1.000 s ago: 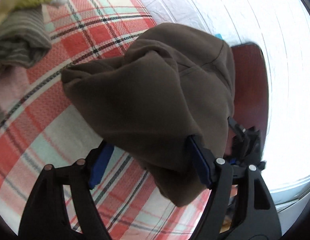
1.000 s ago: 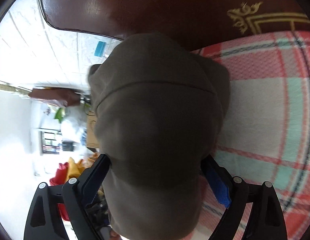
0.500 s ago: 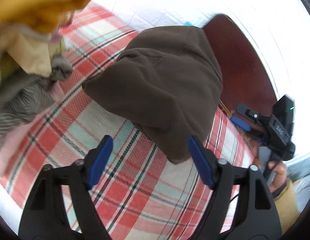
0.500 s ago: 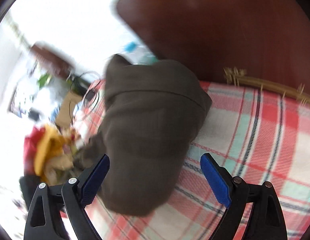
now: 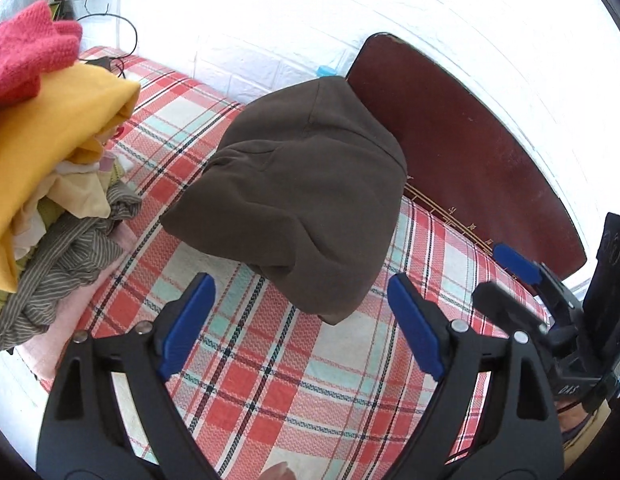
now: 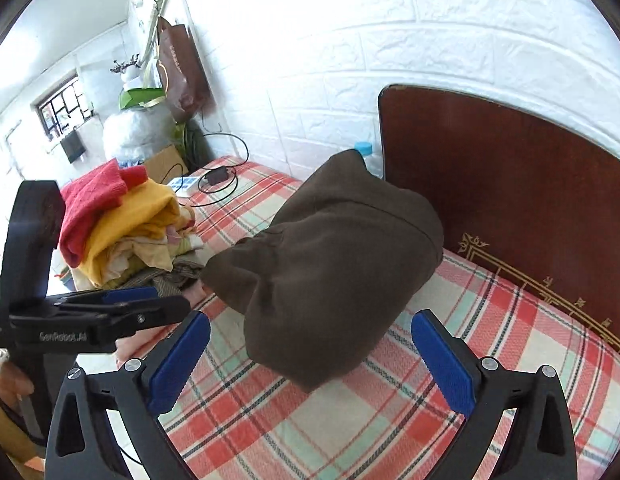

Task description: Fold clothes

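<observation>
A folded dark brown garment [image 5: 298,196] lies on the plaid bed cover [image 5: 310,380] beside the wooden headboard [image 5: 461,152]; it also shows in the right wrist view [image 6: 329,272]. My left gripper [image 5: 302,328] is open and empty, held back above the bed in front of the garment. My right gripper [image 6: 310,364] is open and empty, also short of the garment. The right gripper shows at the right edge of the left wrist view [image 5: 549,304], and the left gripper at the left of the right wrist view [image 6: 90,316].
A heap of unfolded clothes [image 5: 50,160], red, yellow and striped grey, lies on the bed to the left, also in the right wrist view [image 6: 122,232]. A white brick wall [image 6: 349,60] runs behind. Cables and a charger [image 6: 218,176] lie at the bed's far end.
Both grippers have drawn back from the brown garment, which now lies free on the bed. The clothes heap has come into view.
</observation>
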`<state>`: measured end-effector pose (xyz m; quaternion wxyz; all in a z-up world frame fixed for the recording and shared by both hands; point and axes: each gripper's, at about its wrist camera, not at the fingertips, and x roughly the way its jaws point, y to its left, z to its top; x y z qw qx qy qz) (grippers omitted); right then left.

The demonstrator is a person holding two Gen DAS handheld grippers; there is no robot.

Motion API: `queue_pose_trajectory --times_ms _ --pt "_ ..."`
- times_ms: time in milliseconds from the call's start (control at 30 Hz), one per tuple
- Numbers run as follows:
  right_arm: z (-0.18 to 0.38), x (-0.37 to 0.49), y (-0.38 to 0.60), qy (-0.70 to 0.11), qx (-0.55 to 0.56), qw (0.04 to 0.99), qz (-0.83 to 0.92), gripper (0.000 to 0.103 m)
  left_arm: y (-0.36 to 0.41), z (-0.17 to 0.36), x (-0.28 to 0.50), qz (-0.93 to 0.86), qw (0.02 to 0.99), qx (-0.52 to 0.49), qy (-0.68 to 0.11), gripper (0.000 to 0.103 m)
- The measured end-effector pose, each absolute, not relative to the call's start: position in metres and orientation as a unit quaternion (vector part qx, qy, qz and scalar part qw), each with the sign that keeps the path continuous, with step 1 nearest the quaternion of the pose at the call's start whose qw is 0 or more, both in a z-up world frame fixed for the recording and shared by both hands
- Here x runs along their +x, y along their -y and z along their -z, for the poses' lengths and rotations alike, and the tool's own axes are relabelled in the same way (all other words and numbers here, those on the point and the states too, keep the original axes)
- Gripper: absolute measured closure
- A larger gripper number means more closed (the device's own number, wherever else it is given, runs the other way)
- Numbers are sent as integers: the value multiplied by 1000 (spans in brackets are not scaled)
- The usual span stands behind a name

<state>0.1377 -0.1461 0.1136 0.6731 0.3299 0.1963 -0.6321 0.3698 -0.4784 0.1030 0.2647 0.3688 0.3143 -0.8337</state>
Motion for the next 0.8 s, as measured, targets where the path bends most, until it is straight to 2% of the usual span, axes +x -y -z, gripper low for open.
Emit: queue_pose_trajectory --times_ms 367,567,800 --pt "-117 148 140 -194 338 661 641 0 463 -117 373 841 268 377 -280 14" --pt "-116 152 139 -190 342 659 642 0 446 -130 367 858 278 373 -219 14" --pt "-116 150 141 -187 347 656 644 0 449 -128 357 832 305 404 -227 14"
